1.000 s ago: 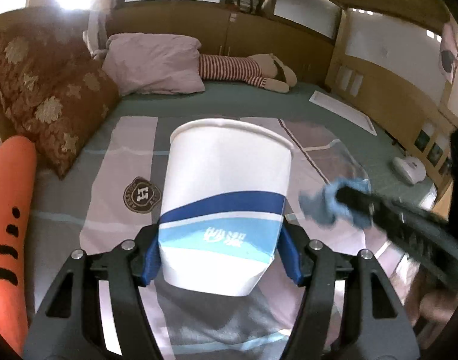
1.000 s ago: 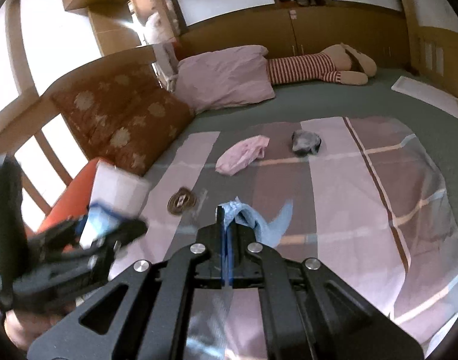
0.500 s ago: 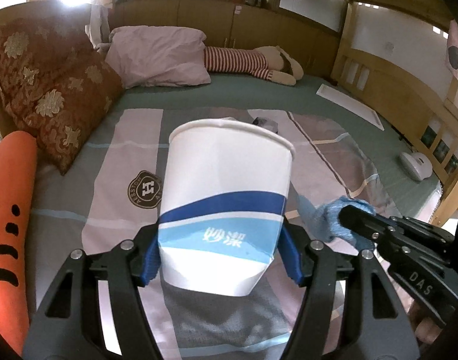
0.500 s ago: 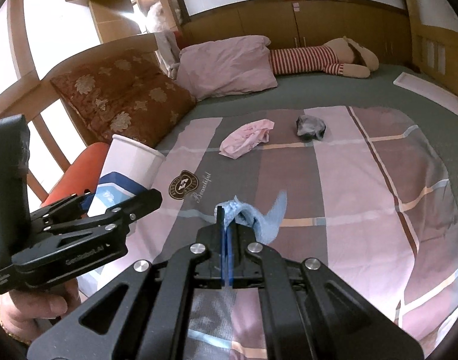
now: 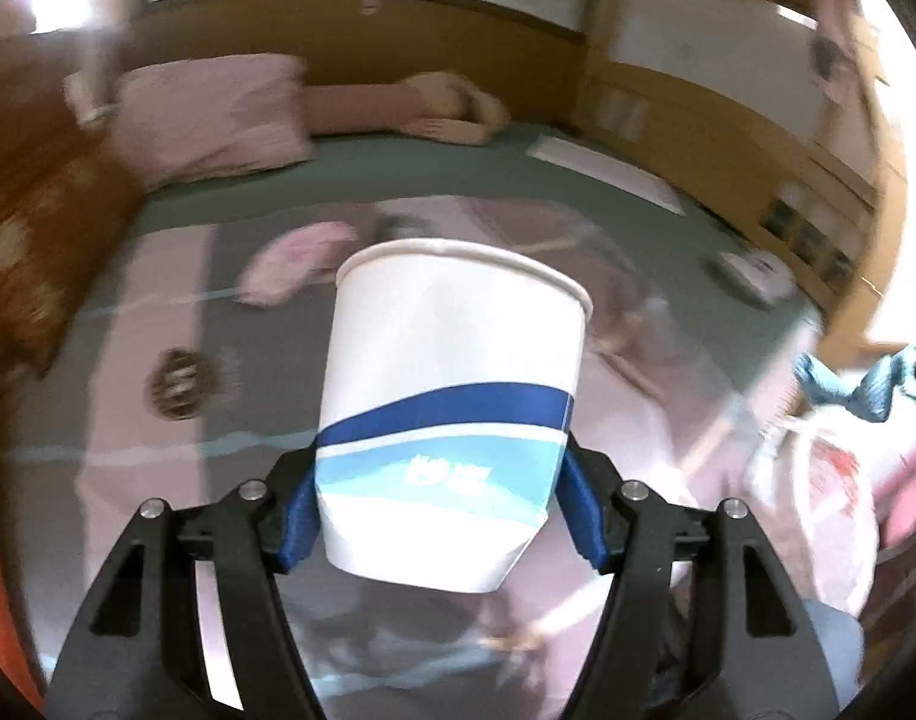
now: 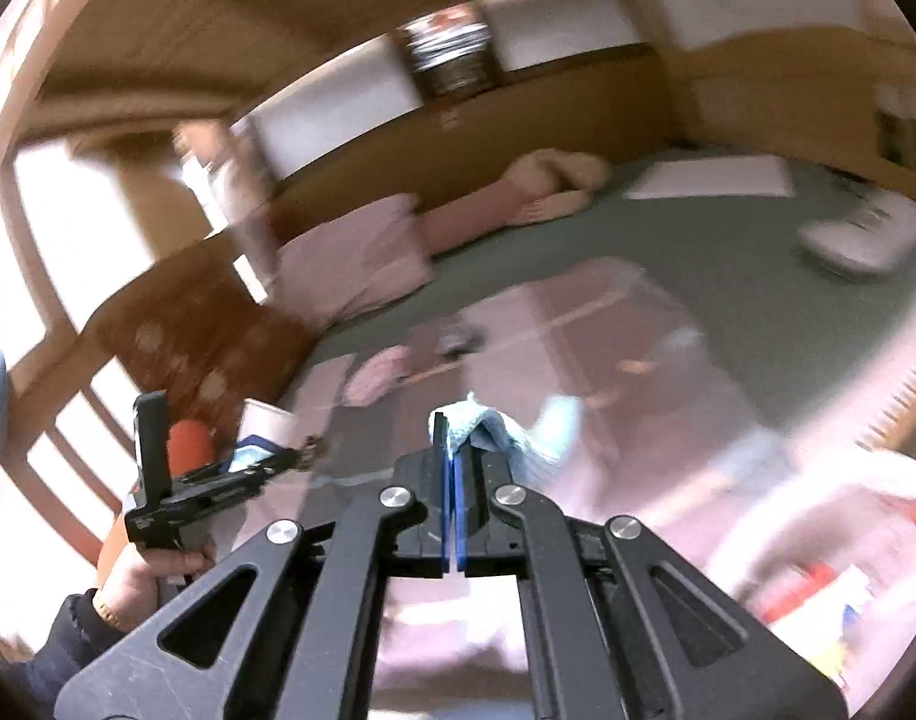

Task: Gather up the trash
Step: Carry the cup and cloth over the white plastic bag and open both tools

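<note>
1. My right gripper [image 6: 455,450] has swung right, away from the cup [image 5: 452,408], toward the bag [image 5: 817,516].
2. It stays pinched on the blue tissue [image 6: 493,426]; my left gripper [image 5: 440,516] stays clamped round the cup.
3. Pink trash [image 5: 296,264] waits far on the bed.

A white paper cup [image 5: 452,414] with blue bands is being gripped near its base by the left gripper [image 5: 443,510], rim tilted away. Beyond the cup, a pink crumpled scrap [image 5: 296,264] is lying on the striped bedcover [image 5: 128,420]. Right of the cup, a blue cloth [image 5: 865,384] is being held above a white plastic bag [image 5: 817,510].
</note>
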### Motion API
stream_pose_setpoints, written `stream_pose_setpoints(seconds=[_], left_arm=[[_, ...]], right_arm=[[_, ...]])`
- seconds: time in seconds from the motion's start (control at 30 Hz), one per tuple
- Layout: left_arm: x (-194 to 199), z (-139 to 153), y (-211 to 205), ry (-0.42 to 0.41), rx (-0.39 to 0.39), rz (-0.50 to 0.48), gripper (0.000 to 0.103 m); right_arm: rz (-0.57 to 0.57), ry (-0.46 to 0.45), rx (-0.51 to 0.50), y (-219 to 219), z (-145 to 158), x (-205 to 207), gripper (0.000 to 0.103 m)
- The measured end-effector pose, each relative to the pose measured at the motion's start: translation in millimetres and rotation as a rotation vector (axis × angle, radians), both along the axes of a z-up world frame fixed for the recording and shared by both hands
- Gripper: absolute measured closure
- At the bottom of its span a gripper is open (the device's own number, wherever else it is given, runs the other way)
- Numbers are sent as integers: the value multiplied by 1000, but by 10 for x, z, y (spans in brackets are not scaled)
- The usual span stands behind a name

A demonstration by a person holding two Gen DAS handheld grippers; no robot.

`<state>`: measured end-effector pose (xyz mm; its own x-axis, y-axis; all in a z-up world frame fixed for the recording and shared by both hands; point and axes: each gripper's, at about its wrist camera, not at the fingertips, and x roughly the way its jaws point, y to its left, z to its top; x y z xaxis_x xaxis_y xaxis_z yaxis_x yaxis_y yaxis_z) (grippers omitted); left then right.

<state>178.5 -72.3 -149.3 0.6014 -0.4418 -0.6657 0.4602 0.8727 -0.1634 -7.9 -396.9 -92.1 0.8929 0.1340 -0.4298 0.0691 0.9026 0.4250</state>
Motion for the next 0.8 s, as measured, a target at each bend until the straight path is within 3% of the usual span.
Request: stream_pose_setpoints(seconds=[0.07,0.1,0.2,0.27,0.33,0.4,0.43,0.47,0.53,0.67,0.8], left_arm=[[-137,45,-289,0,-1,-85,37],[-237,72,-504,-2,2,-141,37],[-557,139,-1247,43,-28,-314,37],[-775,180,-1696,87,-52,-418,37],[-1003,201,-2100,115,-54,-512,36],[-1227,194,-2540,152,-45,-595,31],[-1292,168,-2661,168,-41,-620,27],[-1349,151,-2780,181,-35,-643,12],[-1391,139,-2926,166,-19,-642,7],[-1206,153,-2681,158,-39,-568,6],[-673,173,-1871,87,-1,-373,5]], right_arm=[[-88,33,16,-319,-139,-286,101],[-145,59,34,-489,-258,-434,95],[-280,169,103,-894,-620,-713,25],[-375,151,173,-1140,-693,-964,25],[-435,76,231,-1301,-600,-1182,25],[-483,4,219,-1351,-428,-1326,25],[-489,-23,207,-1355,-345,-1362,25],[-487,-46,193,-1346,-259,-1380,24],[-460,-62,155,-1269,-140,-1331,22],[-387,-30,66,-1006,-119,-1047,22],[-256,47,-47,-528,-246,-458,22]])
